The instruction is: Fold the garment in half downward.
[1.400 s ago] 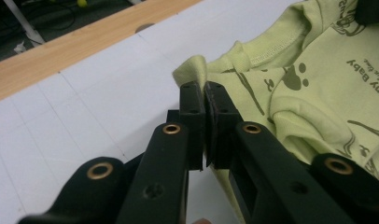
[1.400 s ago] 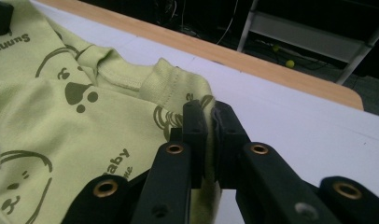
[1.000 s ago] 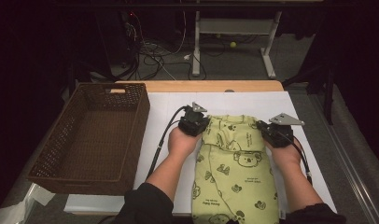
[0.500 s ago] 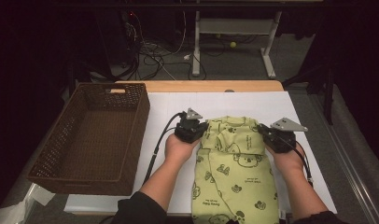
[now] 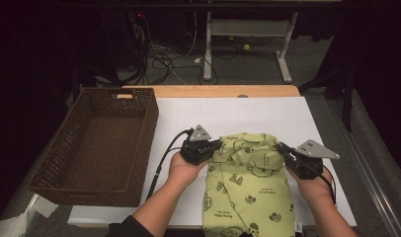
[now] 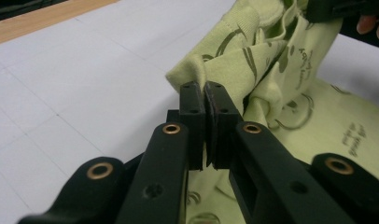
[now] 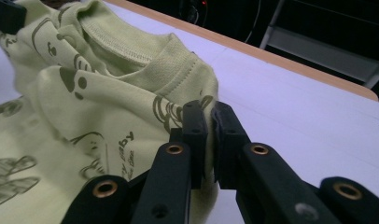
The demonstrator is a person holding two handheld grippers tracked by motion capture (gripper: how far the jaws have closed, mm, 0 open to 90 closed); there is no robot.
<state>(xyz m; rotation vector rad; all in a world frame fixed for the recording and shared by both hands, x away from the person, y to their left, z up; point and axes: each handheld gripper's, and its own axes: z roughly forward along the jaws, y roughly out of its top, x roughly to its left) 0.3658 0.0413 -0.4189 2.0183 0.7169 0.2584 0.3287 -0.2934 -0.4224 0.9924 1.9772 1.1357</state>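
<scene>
While we are drawing the top edge of the green garment (image 5: 248, 182) back toward us, the high view is showing what has changed: a second ago both hands were farther up the table (image 5: 248, 111), and now the left tongs (image 5: 214, 147) and right tongs (image 5: 283, 151) are sitting nearer our side, with the collar end bunching up over the flat lower part of the cloth. The brown basket (image 5: 97, 143) is standing untouched at the left. From the left gripper view, we are seeing the left tongs (image 6: 204, 100) clamped tight on a pinched fold of the garment (image 6: 234, 56), lifted off the table. From the right gripper view, the right tongs (image 7: 210, 122) are likewise gripping the garment (image 7: 108, 93) near its ribbed neckline. We are judging that a fold in half is underway, with the top being carried down over the bottom.
</scene>
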